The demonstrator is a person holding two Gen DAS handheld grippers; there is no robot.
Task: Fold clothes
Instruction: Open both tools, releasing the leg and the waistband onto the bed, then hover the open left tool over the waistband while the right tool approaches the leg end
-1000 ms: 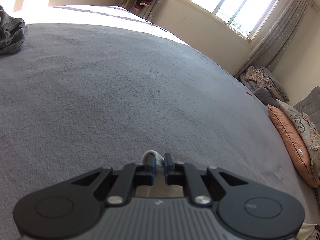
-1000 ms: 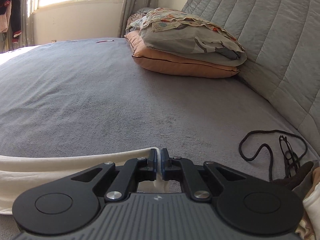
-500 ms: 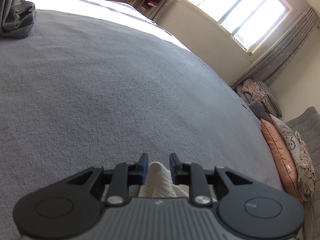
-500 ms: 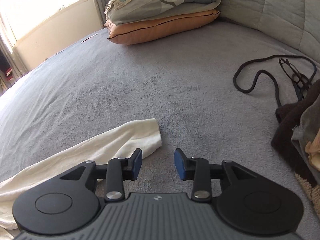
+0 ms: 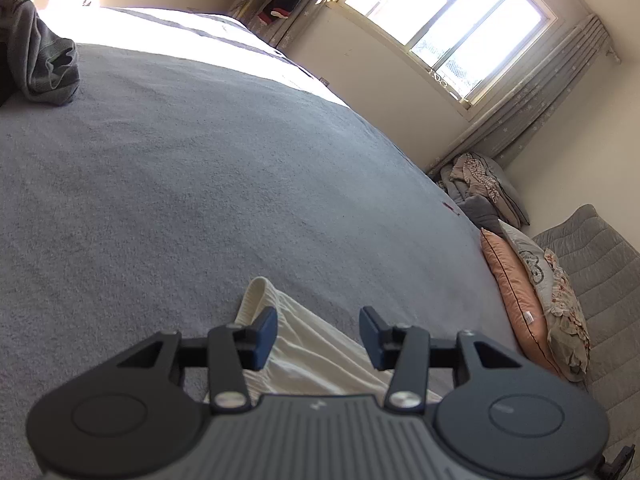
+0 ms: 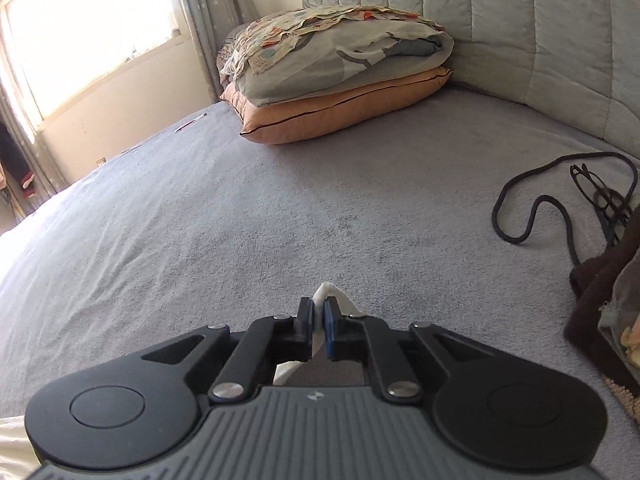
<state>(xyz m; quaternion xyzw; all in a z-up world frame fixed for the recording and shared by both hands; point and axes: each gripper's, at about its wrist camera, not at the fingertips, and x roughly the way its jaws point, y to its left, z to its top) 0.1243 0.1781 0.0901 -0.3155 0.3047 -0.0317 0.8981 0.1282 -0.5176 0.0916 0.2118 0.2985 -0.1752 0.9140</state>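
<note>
Both grippers differ: left gripper point(image 5: 318, 330) jaws just opening, apart above cream garment point(image 5: 316, 352); right gripper point(image 6: 319, 328) just closed, clamping its corner—lift slowly, keeping hem taut.

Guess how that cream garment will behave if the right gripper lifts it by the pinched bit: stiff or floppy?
Probably floppy: the cream garment lies flat and creased on the grey bedspread, so it should drape and trail. Likely light: the right gripper pinches just a thin fold. Its ribbed knit looks grippy, not slippery.
</note>
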